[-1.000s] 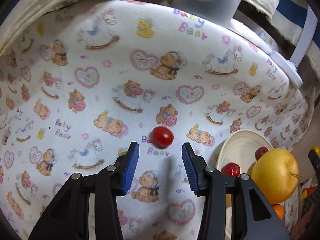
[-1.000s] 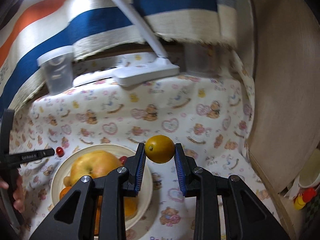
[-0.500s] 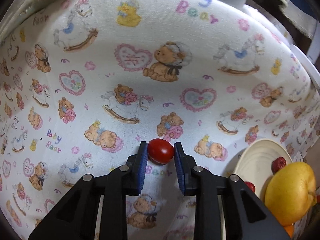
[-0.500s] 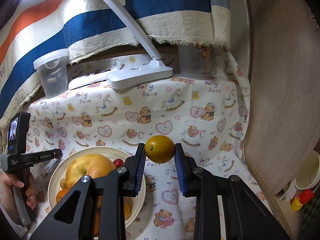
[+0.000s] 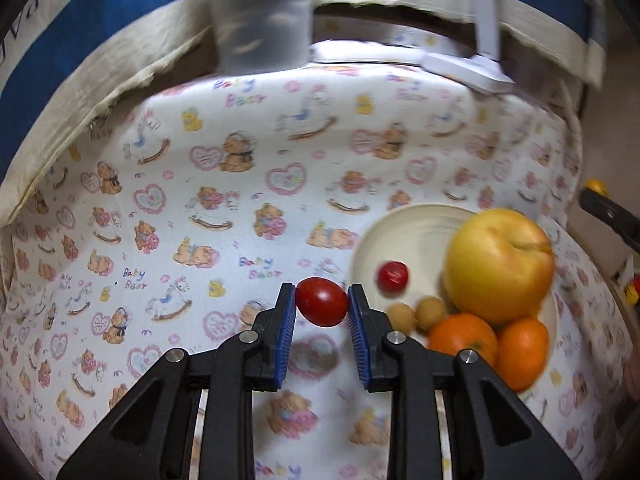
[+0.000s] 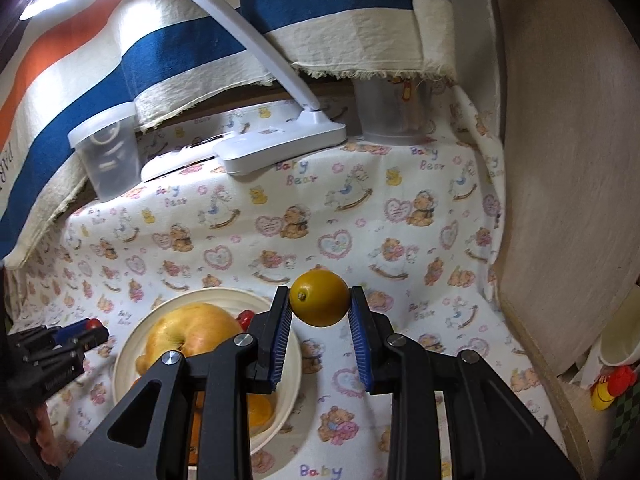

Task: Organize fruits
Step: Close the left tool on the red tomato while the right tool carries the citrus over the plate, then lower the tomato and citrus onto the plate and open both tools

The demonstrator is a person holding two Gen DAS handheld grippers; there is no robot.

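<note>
My left gripper (image 5: 322,302) is shut on a red cherry tomato (image 5: 321,301) and holds it above the printed cloth, just left of a cream bowl (image 5: 412,220). The bowl holds a big yellow apple (image 5: 498,266), two oranges (image 5: 464,338), a small red fruit (image 5: 393,276) and two small tan fruits (image 5: 430,313). My right gripper (image 6: 320,306) is shut on a yellow-orange citrus fruit (image 6: 319,298), raised above the cloth just right of the bowl (image 6: 128,356). The left gripper (image 6: 86,330) shows at the left edge of the right wrist view.
A clear plastic tub (image 6: 105,152) and a white desk lamp base (image 6: 280,146) stand at the back of the table. A second clear container (image 6: 390,112) stands at the back right. A striped cloth (image 6: 160,52) hangs behind. A wooden panel (image 6: 560,160) rises on the right.
My left gripper closed on the cherry tomato, lifted it off the cloth and moved right toward the bowl. My right gripper kept the citrus fruit and rose slightly.
</note>
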